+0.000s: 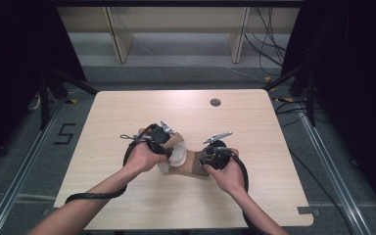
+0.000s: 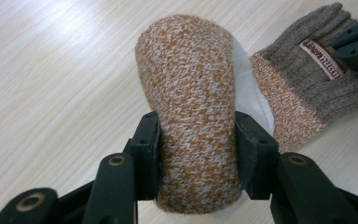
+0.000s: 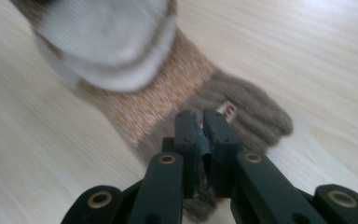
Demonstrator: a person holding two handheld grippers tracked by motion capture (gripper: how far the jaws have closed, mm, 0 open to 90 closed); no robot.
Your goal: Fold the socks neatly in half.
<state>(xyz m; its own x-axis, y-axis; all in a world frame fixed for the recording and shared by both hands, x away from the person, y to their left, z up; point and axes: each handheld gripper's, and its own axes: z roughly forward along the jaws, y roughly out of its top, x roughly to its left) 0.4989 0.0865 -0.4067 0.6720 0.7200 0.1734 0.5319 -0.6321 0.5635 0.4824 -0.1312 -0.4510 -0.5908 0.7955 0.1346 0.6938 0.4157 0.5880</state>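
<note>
On the pale wooden surface [image 1: 127, 112], left tongs [image 2: 198, 140] pinch the rolled orange-and-white knitted cuff [image 2: 191, 93]; right tongs [image 3: 203, 140] pinch the brown glove's fingers [image 3: 256, 116]. Folding seems underway; next, keep rolling evenly.

**Camera setup: one overhead, two gripper-mounted**

High view looks forward and down on the whole table [image 1: 127, 107] from the person's side. Left gripper view sits close, facing along its jaws. Right gripper view, blurred, equally close. All three share the knit glove [image 1: 188, 159] [image 2: 196, 107] [image 3: 168, 98] mid-table.
</note>
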